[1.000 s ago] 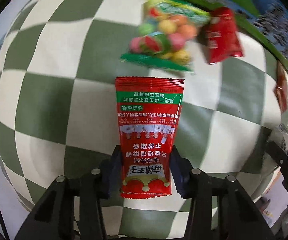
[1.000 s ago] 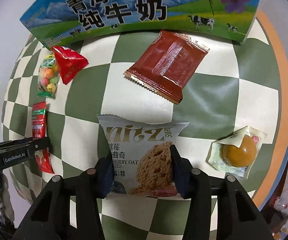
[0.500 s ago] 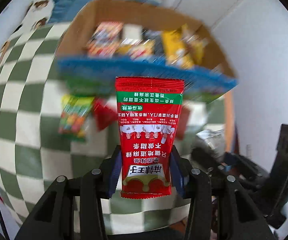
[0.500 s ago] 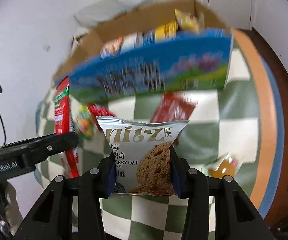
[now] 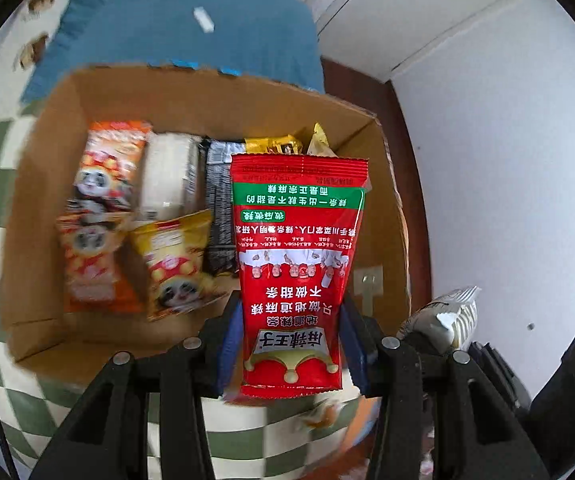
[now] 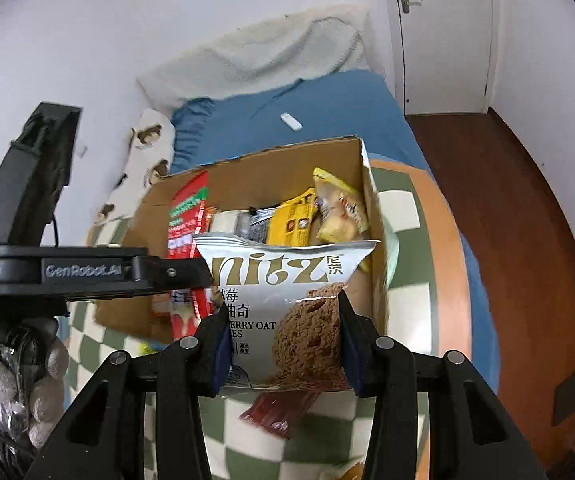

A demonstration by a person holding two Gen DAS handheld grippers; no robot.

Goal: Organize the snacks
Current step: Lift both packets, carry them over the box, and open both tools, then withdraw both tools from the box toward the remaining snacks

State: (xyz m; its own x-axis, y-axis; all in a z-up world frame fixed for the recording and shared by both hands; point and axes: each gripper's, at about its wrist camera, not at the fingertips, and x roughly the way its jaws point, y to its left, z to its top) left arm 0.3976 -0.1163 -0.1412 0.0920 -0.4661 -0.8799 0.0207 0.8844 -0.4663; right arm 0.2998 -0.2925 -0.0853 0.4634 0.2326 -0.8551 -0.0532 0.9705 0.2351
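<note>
My left gripper [image 5: 290,344] is shut on a red spicy-strip packet [image 5: 297,272], held upright above the open cardboard box [image 5: 43,184]. My right gripper [image 6: 283,344] is shut on a silver oat cookie packet [image 6: 283,300], which hangs over the near right part of the same box [image 6: 371,216]. Several snack packs lie inside: an orange panda pack [image 5: 101,216], a white pack [image 5: 169,176], a yellow panda pack [image 5: 175,260] and a yellow pack [image 6: 341,208] leaning on the right wall. In the right wrist view the left gripper [image 6: 191,272] shows from the side with the red packet [image 6: 187,216].
The box stands on a green and white checked tablecloth [image 6: 319,440] on a round table. A dark red snack pack [image 6: 277,412] lies on the cloth below my right gripper. A bed with a blue sheet [image 6: 327,120] sits behind the box. A gloved hand [image 6: 19,384] holds the left gripper.
Both grippers have lifted their packets off the tablecloth and carried them up and forward until they hang over the open box. The grips have held throughout.
</note>
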